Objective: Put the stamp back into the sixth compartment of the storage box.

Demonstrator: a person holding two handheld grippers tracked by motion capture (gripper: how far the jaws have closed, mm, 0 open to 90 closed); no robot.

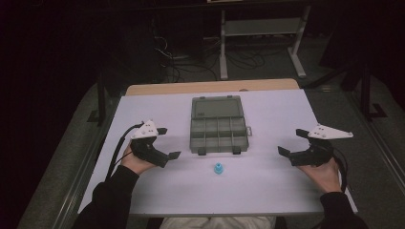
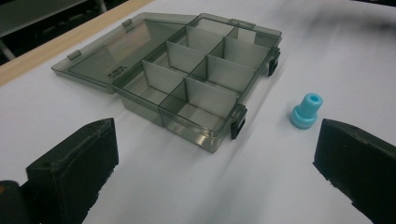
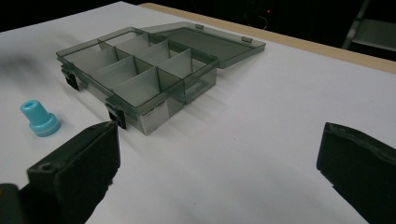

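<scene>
Grey divided organizer box [image 1: 218,135] sits mid-counter [image 1: 267,181], lid [image 1: 216,109] flipped flat open toward the far edge, latches facing the person; long axis runs left-right. Small blue stepped cap [image 1: 218,168] stands upright just in front of the box, narrow end up, apart from it. Left gripper [image 1: 168,143] and right gripper [image 1: 290,141] flank the box, fingers wide apart, holding nothing.

1. A grey compartment box [image 1: 218,128] lies open midway between the left gripper [image 1: 169,142] and the right gripper [image 1: 292,141].
2. A blue cap [image 1: 218,168] stands upright between them, near the box's latches.
</scene>
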